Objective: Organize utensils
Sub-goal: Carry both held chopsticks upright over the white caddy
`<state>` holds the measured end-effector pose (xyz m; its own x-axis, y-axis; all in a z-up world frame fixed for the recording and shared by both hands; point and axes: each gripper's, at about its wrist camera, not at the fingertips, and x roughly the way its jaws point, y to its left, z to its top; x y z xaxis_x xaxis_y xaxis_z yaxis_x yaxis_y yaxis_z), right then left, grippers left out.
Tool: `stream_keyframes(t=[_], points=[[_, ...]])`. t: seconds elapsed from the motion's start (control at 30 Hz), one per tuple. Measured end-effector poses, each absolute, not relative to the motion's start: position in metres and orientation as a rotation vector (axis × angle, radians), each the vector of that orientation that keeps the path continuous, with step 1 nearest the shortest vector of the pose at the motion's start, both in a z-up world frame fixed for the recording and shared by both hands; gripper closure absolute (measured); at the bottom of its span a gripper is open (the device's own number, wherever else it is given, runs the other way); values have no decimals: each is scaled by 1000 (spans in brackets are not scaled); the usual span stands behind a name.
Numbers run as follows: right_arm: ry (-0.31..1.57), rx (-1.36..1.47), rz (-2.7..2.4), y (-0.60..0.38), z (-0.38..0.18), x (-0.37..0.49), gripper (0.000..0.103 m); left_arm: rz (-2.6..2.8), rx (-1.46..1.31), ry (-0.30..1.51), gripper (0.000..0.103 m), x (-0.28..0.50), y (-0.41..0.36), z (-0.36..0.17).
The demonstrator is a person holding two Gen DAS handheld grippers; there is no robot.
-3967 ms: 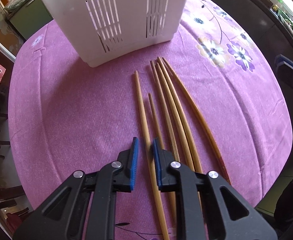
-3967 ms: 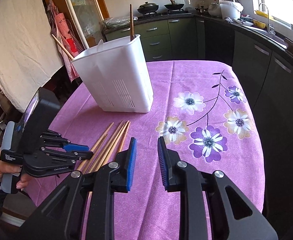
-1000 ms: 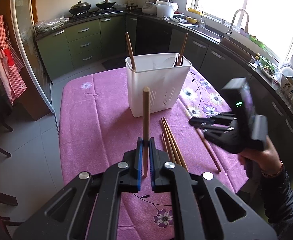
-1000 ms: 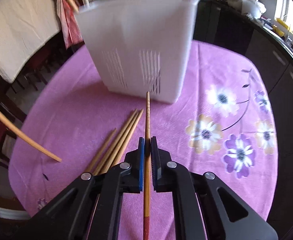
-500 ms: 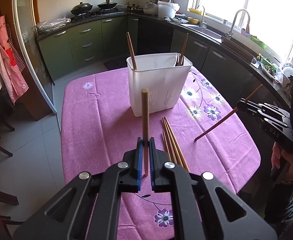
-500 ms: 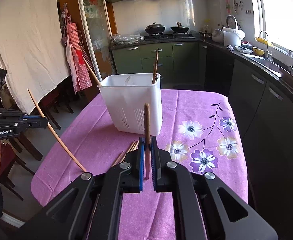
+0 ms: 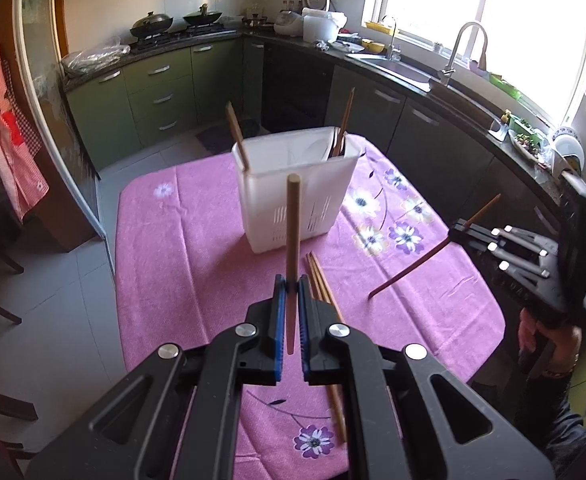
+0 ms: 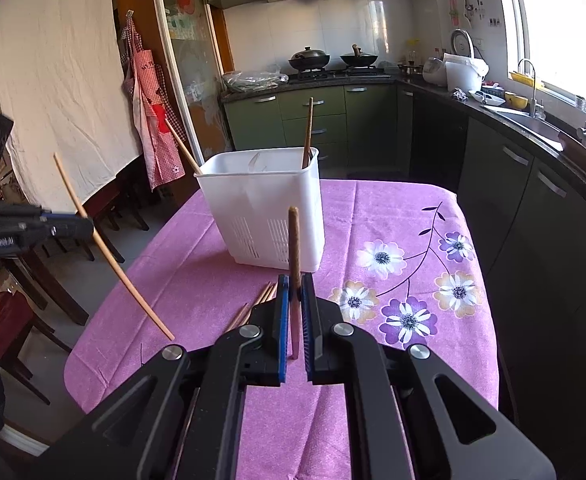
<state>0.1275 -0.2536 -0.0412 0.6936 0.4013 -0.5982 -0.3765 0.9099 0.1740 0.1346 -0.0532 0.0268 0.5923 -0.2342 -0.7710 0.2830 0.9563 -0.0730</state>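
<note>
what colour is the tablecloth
Purple-pink tablecloth with white and purple flowers, clearest in the right wrist view.

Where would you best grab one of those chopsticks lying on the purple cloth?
Probably near one end, coming from above with the fingers straddling its width. The loose chopsticks lie flat and bunched side by side on the tablecloth, so only their tops are free, and an end grip leaves length to drop into the white basket.

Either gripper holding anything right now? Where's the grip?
Both. The left gripper clamps a light chopstick near its middle; the right gripper clamps a darker chopstick, also near mid-shaft.
</note>
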Motion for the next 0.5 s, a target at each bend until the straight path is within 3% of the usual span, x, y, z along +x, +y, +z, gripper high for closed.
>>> stream_keyframes(t=[0.33, 0.5], points=[[674, 56, 455, -256, -42, 129, 96, -262, 65, 656, 97, 175, -73, 137], [674, 62, 467, -259, -43, 130, 96, -211, 70, 596, 97, 208, -82, 162]])
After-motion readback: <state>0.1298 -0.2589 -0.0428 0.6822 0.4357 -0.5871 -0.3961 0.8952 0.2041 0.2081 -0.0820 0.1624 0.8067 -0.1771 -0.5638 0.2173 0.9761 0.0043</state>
